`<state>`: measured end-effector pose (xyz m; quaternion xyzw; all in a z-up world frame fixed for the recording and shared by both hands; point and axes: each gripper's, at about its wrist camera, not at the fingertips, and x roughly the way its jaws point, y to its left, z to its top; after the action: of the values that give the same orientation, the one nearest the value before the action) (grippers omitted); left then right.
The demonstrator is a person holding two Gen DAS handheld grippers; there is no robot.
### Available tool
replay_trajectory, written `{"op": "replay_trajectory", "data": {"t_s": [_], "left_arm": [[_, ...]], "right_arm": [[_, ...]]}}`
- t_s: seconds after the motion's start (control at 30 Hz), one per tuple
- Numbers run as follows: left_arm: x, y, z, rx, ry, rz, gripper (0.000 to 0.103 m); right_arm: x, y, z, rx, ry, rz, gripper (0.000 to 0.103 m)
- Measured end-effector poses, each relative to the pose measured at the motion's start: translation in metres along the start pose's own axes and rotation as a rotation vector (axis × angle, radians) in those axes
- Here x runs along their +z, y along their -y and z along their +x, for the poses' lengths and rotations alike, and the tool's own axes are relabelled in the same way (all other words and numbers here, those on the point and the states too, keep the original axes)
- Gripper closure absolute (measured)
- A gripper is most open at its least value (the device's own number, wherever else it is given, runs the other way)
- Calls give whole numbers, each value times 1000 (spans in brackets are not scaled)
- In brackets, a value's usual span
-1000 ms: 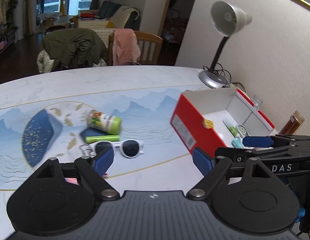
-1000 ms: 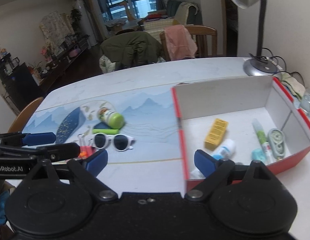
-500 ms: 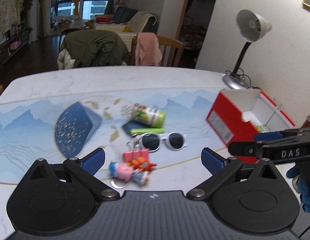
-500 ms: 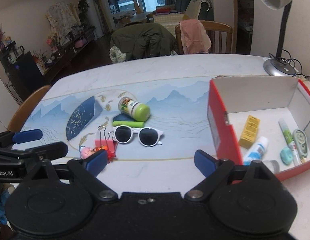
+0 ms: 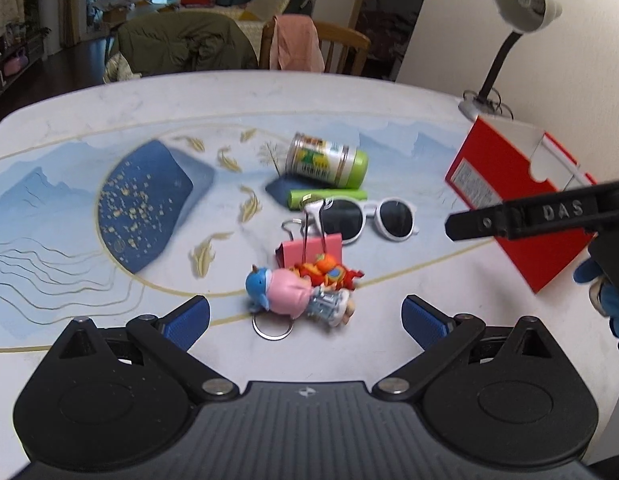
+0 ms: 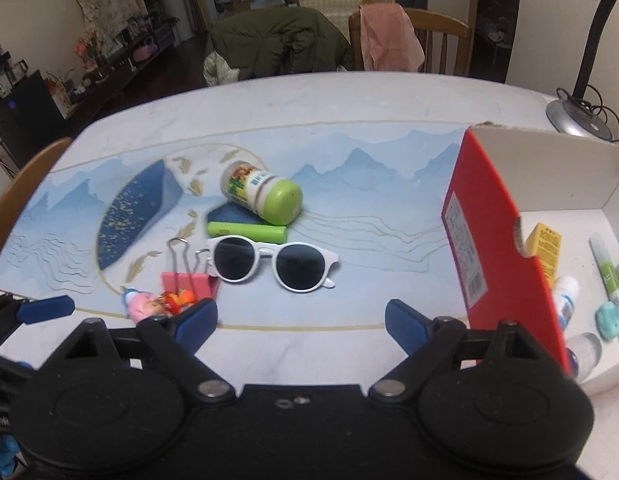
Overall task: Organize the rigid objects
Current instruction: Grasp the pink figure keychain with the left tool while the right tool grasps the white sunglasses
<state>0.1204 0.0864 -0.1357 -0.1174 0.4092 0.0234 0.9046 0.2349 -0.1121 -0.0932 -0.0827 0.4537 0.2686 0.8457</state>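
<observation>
Two claws, both released. Held the left gripper (image 5: 305, 318) with jaws just opened to their widest, straddling the toy keychain (image 5: 293, 298) without touching it. Held the right gripper (image 6: 301, 318) empty, jaws just narrowed slightly, near the sunglasses (image 6: 275, 262). Found the keychain lying on the table (image 5: 389, 92), pressed against the pink binder clip (image 5: 309, 250), well apart from the red box (image 6: 485, 240). Judged it best to set the pads around the pink figure's body, not the ring, close firmly, lift straight, and clear the box's near wall. Feared snagging the clip.
</observation>
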Motion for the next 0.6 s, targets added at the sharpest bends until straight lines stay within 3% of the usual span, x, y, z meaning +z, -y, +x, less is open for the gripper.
{"op": "replay_trajectory", "data": {"t_s": [0.17, 0.6], "left_arm": [[-1, 3, 22, 24, -33, 70, 0], [1, 2, 45, 26, -43, 96, 1]], "right_arm": [[5, 1, 29, -17, -46, -9, 16], [17, -6, 78, -45, -104, -52, 25]]}}
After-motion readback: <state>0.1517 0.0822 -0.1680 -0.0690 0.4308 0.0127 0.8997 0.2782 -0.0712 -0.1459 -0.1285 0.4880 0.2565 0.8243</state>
